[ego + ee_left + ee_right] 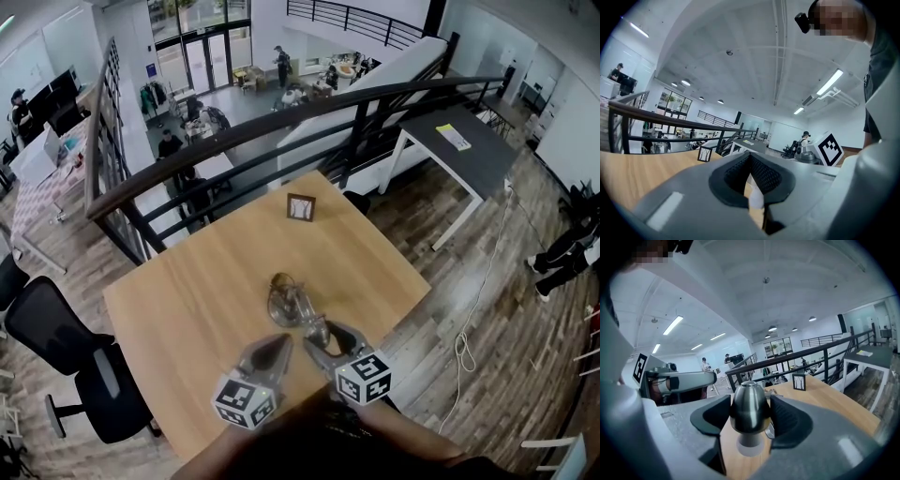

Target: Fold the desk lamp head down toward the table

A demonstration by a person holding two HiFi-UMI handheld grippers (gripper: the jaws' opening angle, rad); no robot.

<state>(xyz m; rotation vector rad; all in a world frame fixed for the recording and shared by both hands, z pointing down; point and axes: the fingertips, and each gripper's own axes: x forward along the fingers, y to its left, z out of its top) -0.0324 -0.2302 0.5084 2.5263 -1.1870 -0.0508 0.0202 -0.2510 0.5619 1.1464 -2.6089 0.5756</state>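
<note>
**Asker:** Right gripper view first: what have you got there?

**Me:** The lamp head (749, 411), a rounded metal cap, stands upright in the middle of the frame. It is right between the jaws of my right gripper (750, 401). The jaws stand wide, yet both lie against its sides, so I have hold of it.

**Asker:** And your other hand?

**Me:** My left gripper (750, 159) is closed, its tips together at the centre of its own view, with nothing in them. Only a strip of the wooden table (633, 173) shows below and to the left.

**Asker:** Where does the lamp sit in the head view?

**Me:** The lamp (284, 300), a shiny metal shape, is on the table just below the centre of the frame. Its head is at the tips of my right gripper. The left gripper lies just beside the right one, to its left, and both are close to the bottom edge. A small picture frame (301, 207) stands upright higher in the frame, near the table's far edge and well apart from the lamp.
</note>
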